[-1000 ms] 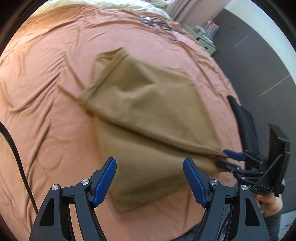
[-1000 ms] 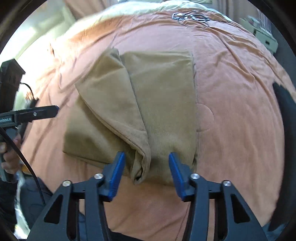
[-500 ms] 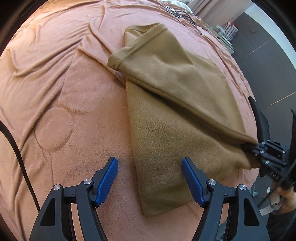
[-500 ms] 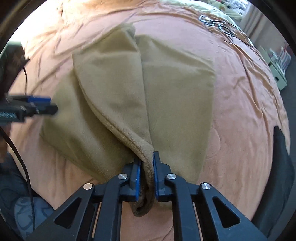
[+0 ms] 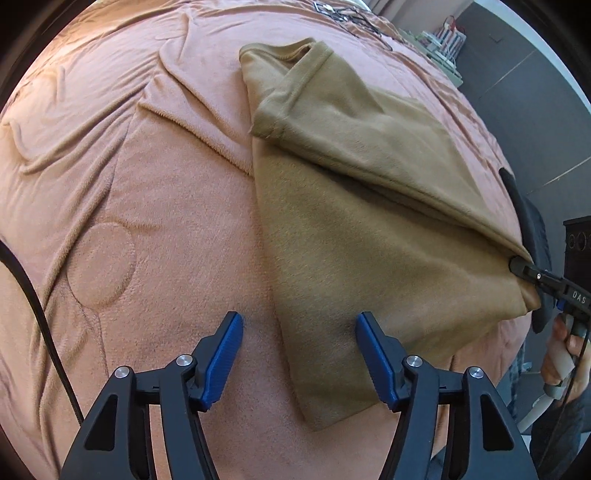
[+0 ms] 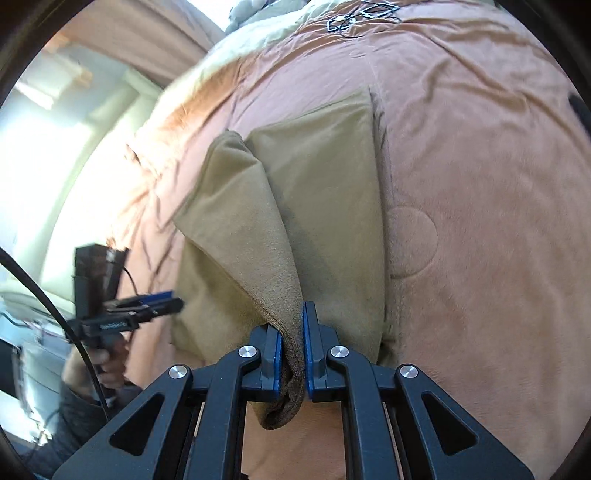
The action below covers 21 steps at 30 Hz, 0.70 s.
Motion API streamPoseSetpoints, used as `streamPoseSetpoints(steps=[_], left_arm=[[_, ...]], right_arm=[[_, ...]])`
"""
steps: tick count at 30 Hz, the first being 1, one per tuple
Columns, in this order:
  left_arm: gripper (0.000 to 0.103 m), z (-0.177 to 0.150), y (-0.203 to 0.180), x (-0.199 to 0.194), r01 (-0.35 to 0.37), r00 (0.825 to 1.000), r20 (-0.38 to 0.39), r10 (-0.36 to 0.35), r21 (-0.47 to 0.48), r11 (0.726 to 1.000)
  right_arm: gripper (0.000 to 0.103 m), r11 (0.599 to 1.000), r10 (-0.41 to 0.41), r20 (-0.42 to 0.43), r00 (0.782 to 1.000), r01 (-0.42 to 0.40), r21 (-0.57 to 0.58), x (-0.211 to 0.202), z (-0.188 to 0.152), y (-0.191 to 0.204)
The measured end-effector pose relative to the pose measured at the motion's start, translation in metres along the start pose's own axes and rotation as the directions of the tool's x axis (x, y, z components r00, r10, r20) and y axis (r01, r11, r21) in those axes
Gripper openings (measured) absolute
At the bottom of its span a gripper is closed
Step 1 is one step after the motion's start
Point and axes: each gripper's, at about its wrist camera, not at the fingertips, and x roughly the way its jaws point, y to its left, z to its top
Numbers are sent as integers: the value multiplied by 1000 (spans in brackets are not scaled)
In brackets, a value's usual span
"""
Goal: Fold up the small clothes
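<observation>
Nearest in the right wrist view, the right tool (image 6: pixel 291 354) is clamped hard on a bunched corner of the tan garment (image 6: pixel 321 192), the blue pads pinching the fabric so that a wad of it hangs below them. In the left wrist view the left tool (image 5: pixel 299 354) is closing but has nothing in its grip: the near left edge of the garment lies between its pads, which do not press on it. The garment lies on the orange blanket (image 5: pixel 122 206) of the bed, with one flap already drawn diagonally across the layer beneath, its hemmed edge turned up at the far end. My reading is that the folding is partly done: one fold is in progress, the cloth is not yet a neat compact shape, and the lifted corner has to be carried over and laid flat, with the near edge probably to be taken next by the left tool. As for writing, the letters "DAS" show on the right tool's body at the edge of the left view; farther off, a tangle of dark cables (image 6: pixel 364 16) lies on the bed, with nothing legible there.
</observation>
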Motion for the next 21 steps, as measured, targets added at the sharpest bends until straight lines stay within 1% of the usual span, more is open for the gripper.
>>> streamPoseSetpoints(steps=[5, 7, 9, 10, 13, 16, 18, 19, 20, 21], left_arm=[[65, -1, -2, 5, -24, 1000, -10, 24, 28, 999], [65, -1, 0, 4, -22, 1000, -12, 22, 26, 999], [63, -1, 1, 1, -15, 1000, -12, 15, 18, 1000], [62, 0, 1, -1, -12, 1000, -8, 12, 12, 1000], [62, 6, 6, -13, -4, 1000, 22, 5, -21, 1000], [62, 14, 9, -24, 21, 999, 43, -19, -53, 998], [62, 18, 7, -32, 22, 998, 57, -18, -62, 998], [62, 20, 6, -35, 21, 998, 63, -17, -62, 998], [62, 22, 5, -38, 21, 997, 69, -16, -60, 998], [62, 23, 4, -41, 20, 997, 74, -16, -58, 998]], right_arm=[[5, 996, 40, 9, 999, -40, 79, 8, -15, -34], [5, 993, 53, 29, 998, -56, 104, 5, -17, -42], [5, 996, -7, 39, 999, 3, 95, -2, -18, -45], [5, 996, -13, 42, 999, 10, 84, -7, -19, -44], [7, 993, -114, 44, 992, 113, 26, -24, -19, -27], [7, 987, -147, 55, 988, 150, -54, -36, -12, -4], [14, 975, -187, 65, 980, 193, -107, -38, -8, 14], [27, 967, -205, 69, 976, 213, -137, -37, -5, 23], [46, 958, -223, 72, 972, 232, -170, -34, -3, 34], [53, 948, -240, 76, 968, 251, -196, -31, -2, 42]])
